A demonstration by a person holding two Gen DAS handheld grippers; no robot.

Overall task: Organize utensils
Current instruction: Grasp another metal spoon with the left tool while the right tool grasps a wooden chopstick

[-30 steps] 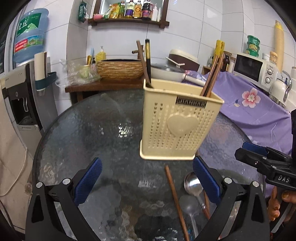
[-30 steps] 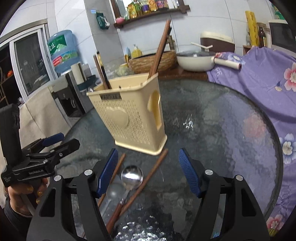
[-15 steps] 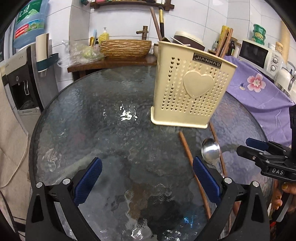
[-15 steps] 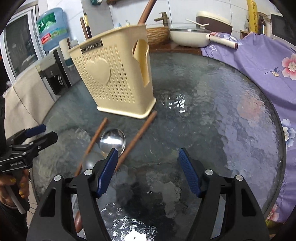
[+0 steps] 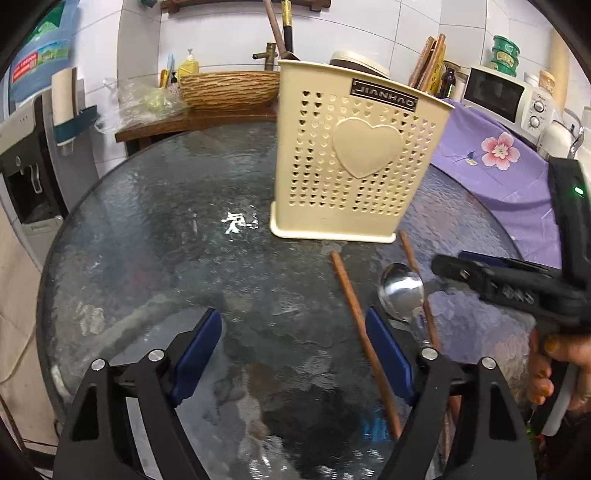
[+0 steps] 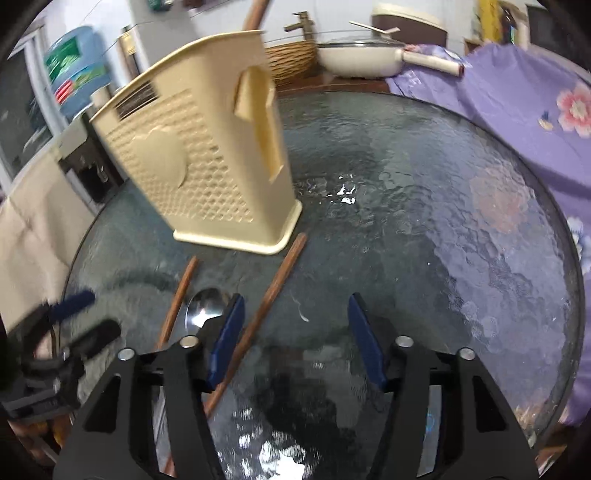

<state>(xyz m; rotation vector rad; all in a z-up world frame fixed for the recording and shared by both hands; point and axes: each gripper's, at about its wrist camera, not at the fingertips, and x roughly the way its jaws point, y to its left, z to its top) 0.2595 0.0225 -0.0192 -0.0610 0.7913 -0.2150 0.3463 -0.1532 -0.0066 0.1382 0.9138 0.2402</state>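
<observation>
- The cream utensil holder [image 5: 354, 162] stands upright on the round glass worktop [image 5: 155, 236]. It's got heart-shaped holes, 1 big raised heart on the front and a little nameplate near the rim.
- A few long utensil handles [image 5: 280, 29] poke out of the holder's top; can't make out what they are.
- Loose stuff lies on the glass just in front of the holder: a metal spoon [image 5: 402, 291] bowl-up, with 1 wooden chopstick [image 5: 364, 339] on its left in the left wrist view and a 2nd chopstick [image 5: 415, 266] on its other side, running right beside or under the spoon.
- The left tool [image 5: 295, 350] hangs low over the glass, blue pads spread with its jaws closing. Nothing between them; the nearer chopstick passes just by its right-hand pad.
- The right tool [image 6: 295, 339] is spread too and also closing in. That same chopstick [image 6: 271, 295] crosses just inside its left pad, pads not pressing on it. The spoon [image 6: 203, 310] sits just outside that pad.
- A hand [image 5: 554, 369] grips the right tool's handle at the edge of the left view.
- Behind the worktop: a purple flowered cloth [image 5: 491, 155], a microwave [image 5: 498, 92] and a woven basket [image 5: 229, 88].
</observation>
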